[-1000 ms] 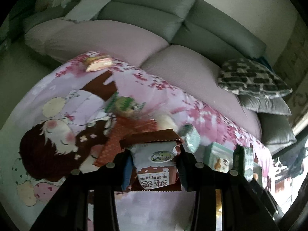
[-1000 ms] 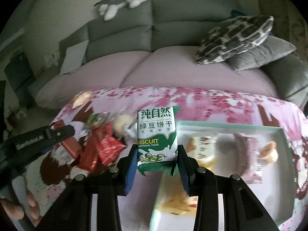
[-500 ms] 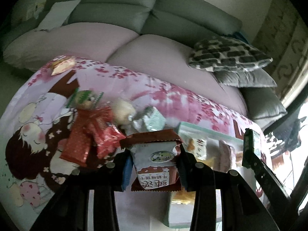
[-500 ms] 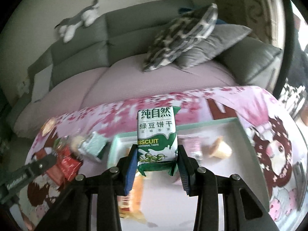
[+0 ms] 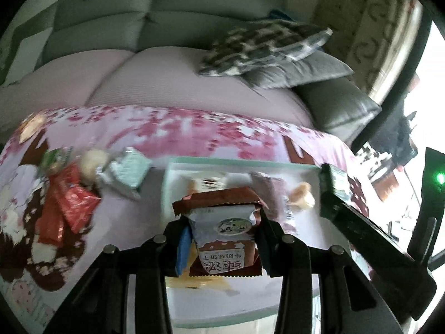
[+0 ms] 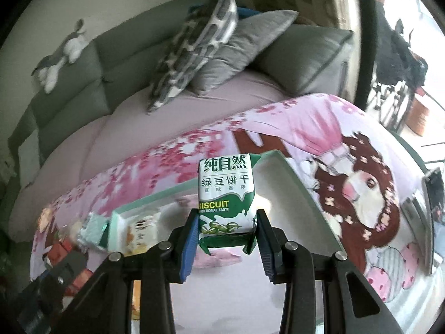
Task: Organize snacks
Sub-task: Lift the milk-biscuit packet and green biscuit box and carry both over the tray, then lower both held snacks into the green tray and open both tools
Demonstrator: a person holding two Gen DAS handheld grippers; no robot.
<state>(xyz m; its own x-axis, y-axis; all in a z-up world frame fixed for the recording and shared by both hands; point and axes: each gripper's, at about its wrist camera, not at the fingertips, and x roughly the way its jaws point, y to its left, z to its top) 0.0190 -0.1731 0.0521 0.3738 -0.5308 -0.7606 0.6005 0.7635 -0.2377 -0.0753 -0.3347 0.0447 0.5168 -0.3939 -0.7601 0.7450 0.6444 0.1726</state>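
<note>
My left gripper [image 5: 224, 243] is shut on a brown and white biscuit packet [image 5: 222, 228], held over the near part of a pale green tray [image 5: 239, 161] that holds several wrapped snacks. In the right wrist view my right gripper [image 6: 226, 235] is shut on a green and white biscuit packet [image 6: 226, 194], upright above the same tray [image 6: 303, 197]. The right gripper's arm [image 5: 361, 231] shows at the right of the left wrist view. Loose snacks lie left of the tray: red packets [image 5: 65, 203], a mint green packet [image 5: 129, 171] and a pale round one [image 5: 93, 162].
The snacks and tray lie on a table under a pink cartoon cloth [image 5: 194, 130]. Behind it stands a grey sofa [image 5: 116, 30] with patterned and grey cushions [image 6: 194, 44] and a plush toy [image 6: 61, 55]. A bright window side is at the right [image 6: 403, 64].
Both grippers have swung right across the table with their packets. The left one went from over the loose snack pile to over the tray; the right one moved toward the tray's right end.
</note>
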